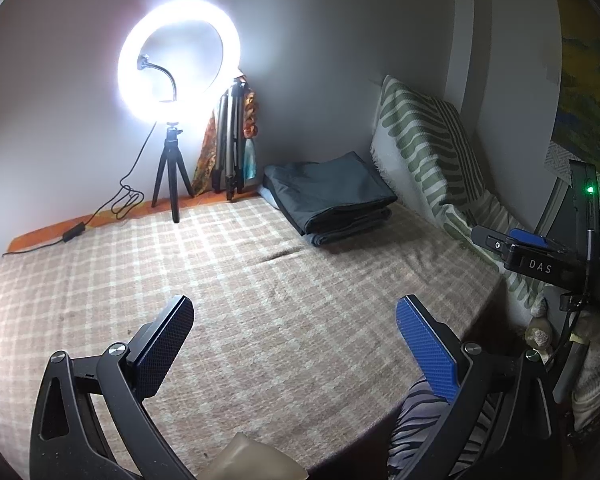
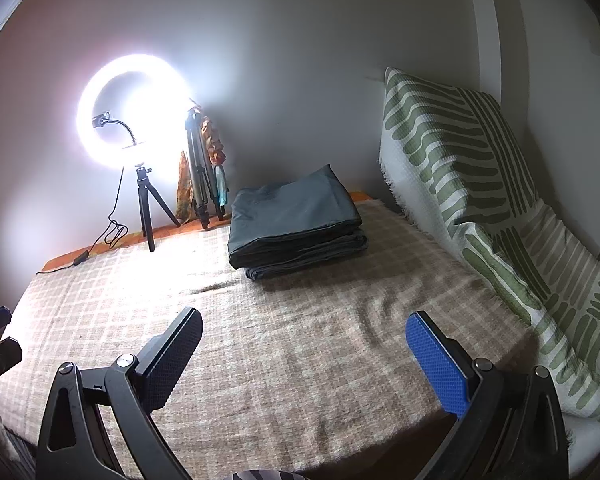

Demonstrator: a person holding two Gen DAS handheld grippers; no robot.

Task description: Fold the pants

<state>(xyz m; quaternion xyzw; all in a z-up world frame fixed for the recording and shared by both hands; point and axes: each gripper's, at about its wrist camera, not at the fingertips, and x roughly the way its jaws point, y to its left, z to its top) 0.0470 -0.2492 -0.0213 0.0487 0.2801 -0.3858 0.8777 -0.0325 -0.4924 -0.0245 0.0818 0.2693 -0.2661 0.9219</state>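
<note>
On the checked blanket [image 2: 300, 360] that covers the bed, near the far wall, lie the grey pants [image 2: 295, 222]. They are folded into a flat, neat stack, with a thinner folded layer showing under the top one. Nothing is touching them.

Both grippers hang over the near part of the blanket, well apart from the pants. From the left wrist camera, the left gripper [image 1: 293, 344] has its two fingers spread wide, and only bare blanket shows between them. One pad looks dark and the other pad [image 1: 426, 350] is bright blue. From the right wrist camera, the right gripper [image 2: 304, 358] also has its fingers spread wide, with nothing between them. It holds nothing.

Far to the right in the left wrist picture, a black part of the other gripper shows with a small green light [image 1: 590, 189] on it.

Behind the bed a ring light [image 2: 133, 110] glows very bright on a small black tripod [image 2: 147, 210]. Its cord [image 2: 111, 232] runs down to the orange edge of the bed. Beside it a bigger silver tripod [image 2: 199, 172] leans folded against the wall, with a bit of colourful cloth next to it. On the right side a white and green striped cushion [image 2: 460, 148] leans against the wall, just beside the pants.
</note>
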